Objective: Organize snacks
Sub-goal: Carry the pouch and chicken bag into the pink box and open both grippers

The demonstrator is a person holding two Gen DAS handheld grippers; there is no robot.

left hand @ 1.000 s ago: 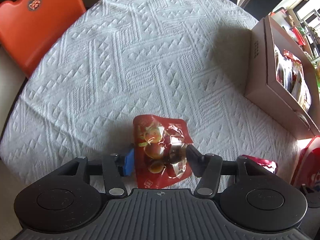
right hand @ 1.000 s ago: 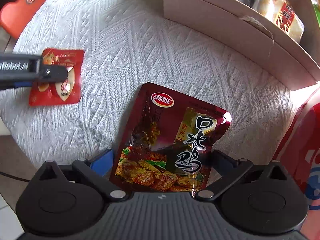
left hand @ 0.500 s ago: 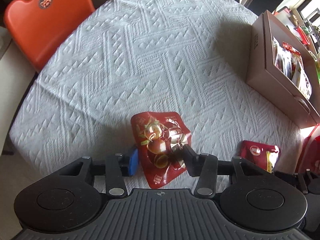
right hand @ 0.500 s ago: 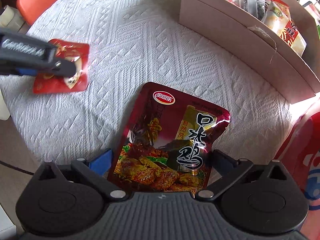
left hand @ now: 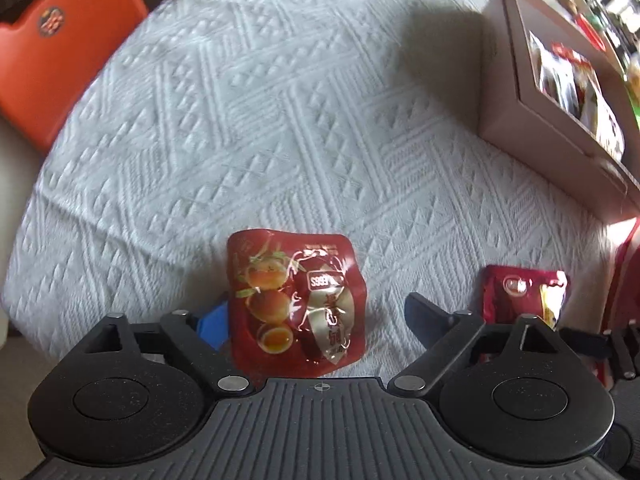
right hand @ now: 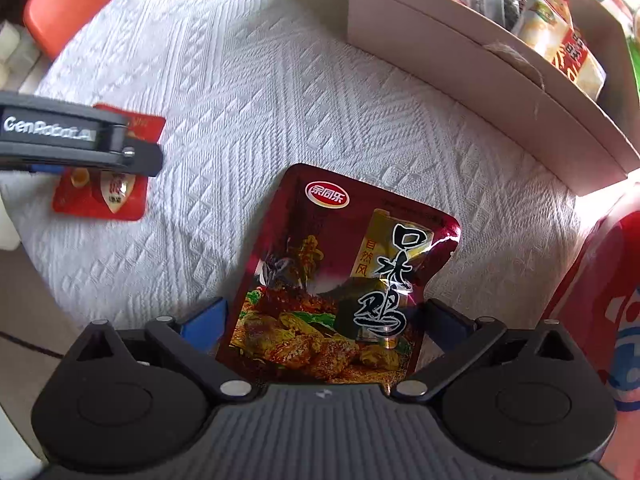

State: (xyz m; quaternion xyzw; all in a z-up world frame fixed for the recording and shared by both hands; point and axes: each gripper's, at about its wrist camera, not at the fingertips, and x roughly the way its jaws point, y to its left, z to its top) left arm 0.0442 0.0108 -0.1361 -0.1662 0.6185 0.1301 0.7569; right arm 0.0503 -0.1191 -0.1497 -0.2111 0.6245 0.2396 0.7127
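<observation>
A small red egg snack packet sits between the fingers of my left gripper, whose jaws stand wide apart; the right finger is clear of the packet. The packet also shows in the right wrist view, under the left gripper. My right gripper is shut on a dark red chicken snack packet, held above the tablecloth. That packet shows at the right in the left wrist view. A beige cardboard box with several snack packets stands at the back right.
A white textured tablecloth covers the round table. An orange chair stands at the far left edge. A red package lies at the right by the box. The box also shows at the right in the left wrist view.
My left gripper's jaws have opened wide and let go of the small red packet. The right gripper still holds the chicken packet, slightly shifted.
</observation>
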